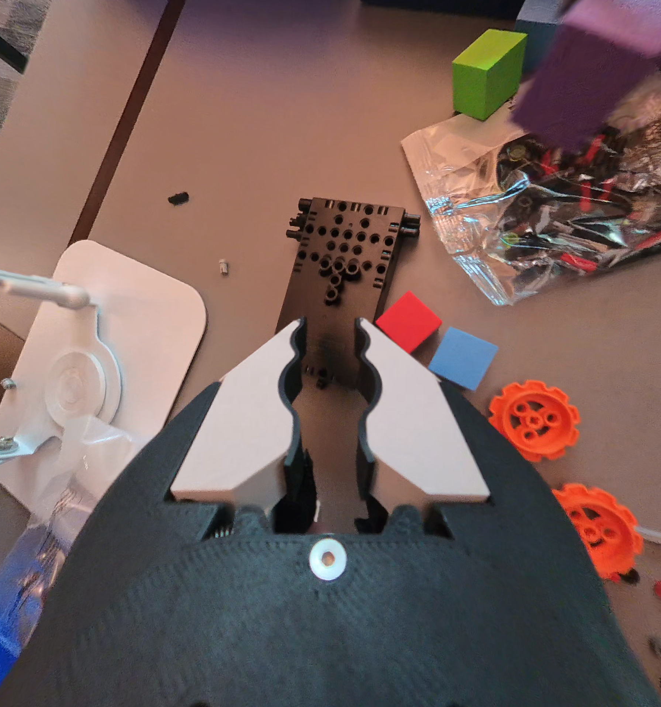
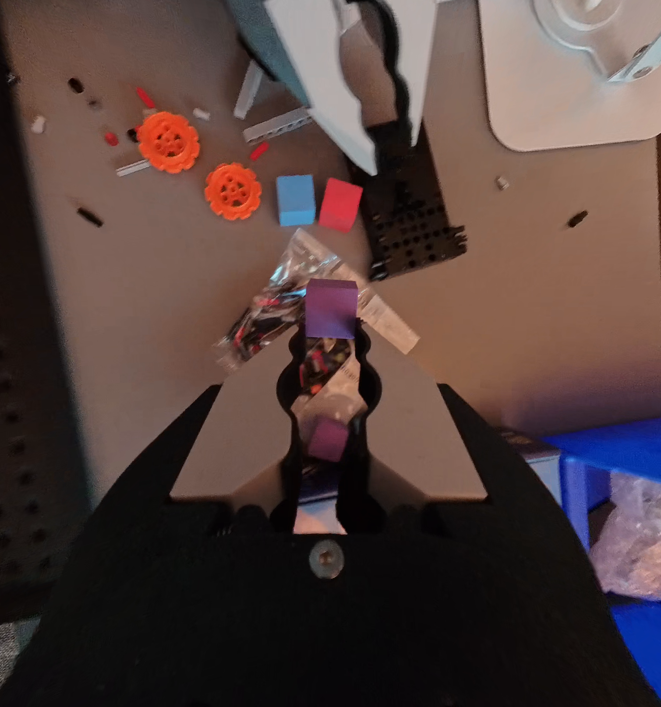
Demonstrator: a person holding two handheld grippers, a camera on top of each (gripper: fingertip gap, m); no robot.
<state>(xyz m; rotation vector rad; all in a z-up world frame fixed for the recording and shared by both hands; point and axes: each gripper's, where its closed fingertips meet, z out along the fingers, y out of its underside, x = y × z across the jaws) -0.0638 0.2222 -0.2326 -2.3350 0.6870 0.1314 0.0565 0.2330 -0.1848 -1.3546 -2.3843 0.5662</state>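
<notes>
1. Nearest the camera, the right gripper (image 2: 331,336) has its jaws clamped on a purple block (image 2: 331,308), held above a clear bag of parts (image 2: 267,306) in the middle of the tabletop (image 2: 512,306).
2. Left gripper (image 1: 331,325) hovers with jaws parted and nothing between them, over a black perforated plate (image 1: 344,245).
3. Red cube (image 1: 408,320) and blue cube (image 1: 462,357) lie just beside that plate; two orange gears (image 1: 533,420) lie farther out.
4. Judgement: a steady, level hold keeps the block from slipping.

Glossy crinkled clear plastic bag (image 1: 550,214)
</notes>
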